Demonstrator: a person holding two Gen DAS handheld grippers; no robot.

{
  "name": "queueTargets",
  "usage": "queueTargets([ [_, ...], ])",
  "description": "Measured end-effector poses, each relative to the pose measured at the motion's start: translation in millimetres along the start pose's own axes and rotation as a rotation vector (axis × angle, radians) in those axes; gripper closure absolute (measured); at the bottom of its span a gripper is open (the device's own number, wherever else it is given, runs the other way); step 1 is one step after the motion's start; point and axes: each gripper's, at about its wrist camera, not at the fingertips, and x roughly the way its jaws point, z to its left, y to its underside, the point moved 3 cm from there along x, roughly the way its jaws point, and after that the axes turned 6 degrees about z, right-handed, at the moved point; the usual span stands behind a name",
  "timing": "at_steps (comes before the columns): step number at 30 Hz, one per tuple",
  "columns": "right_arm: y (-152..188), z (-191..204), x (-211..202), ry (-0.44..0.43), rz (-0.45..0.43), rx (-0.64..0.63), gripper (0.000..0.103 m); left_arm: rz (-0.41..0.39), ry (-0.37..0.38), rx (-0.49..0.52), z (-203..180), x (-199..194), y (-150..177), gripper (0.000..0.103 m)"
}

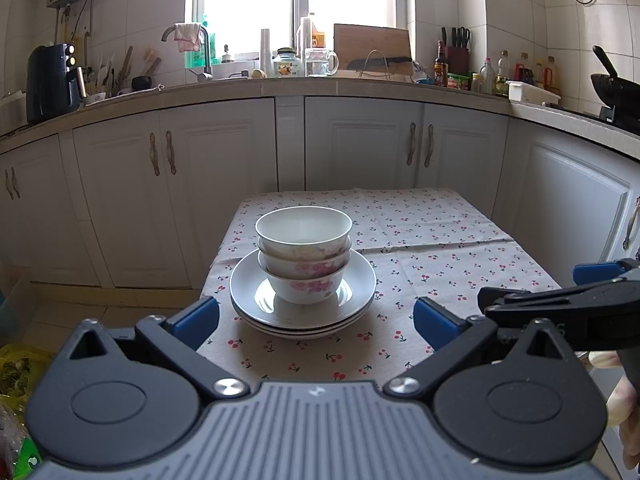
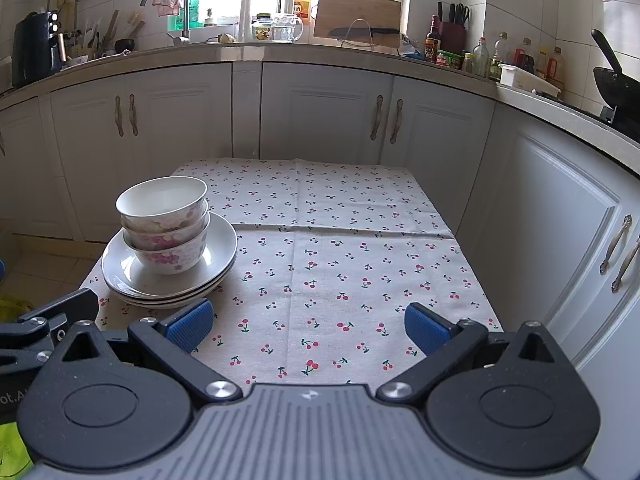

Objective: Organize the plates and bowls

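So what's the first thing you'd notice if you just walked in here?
Probably the tower of three flowery bowls nested on a stack of white plates, near the left front corner of the cherry-print tablecloth. Next, the two claws with blue pads, the left claw open right before the stack and the right claw open over bare cloth. Behind is a bright window above a cluttered counter.

Bowls (image 1: pixel 303 256): I counted three, nested in one stack.
Plates (image 1: pixel 303 312): I counted three, stacked under the bowls.
Tablecloths (image 2: pixel 340 248): one, printed with cherries.
My grippers: two, left gripper (image 1: pixel 316 320) and right gripper (image 2: pixel 307 326), each with two blue pads.
Cutting boards (image 2: pixel 357 14): one.
Woks (image 1: pixel 614 88): one.
Air fryers (image 1: pixel 52 80): one.
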Motion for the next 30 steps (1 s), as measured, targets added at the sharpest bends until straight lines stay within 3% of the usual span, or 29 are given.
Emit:
queueTargets([
  [30,-2.2,-0.9,1.3,0.019,-0.004,0.003,0.000,0.009,-0.001,-0.004,-1.3,1.2,-2.2,0.001],
])
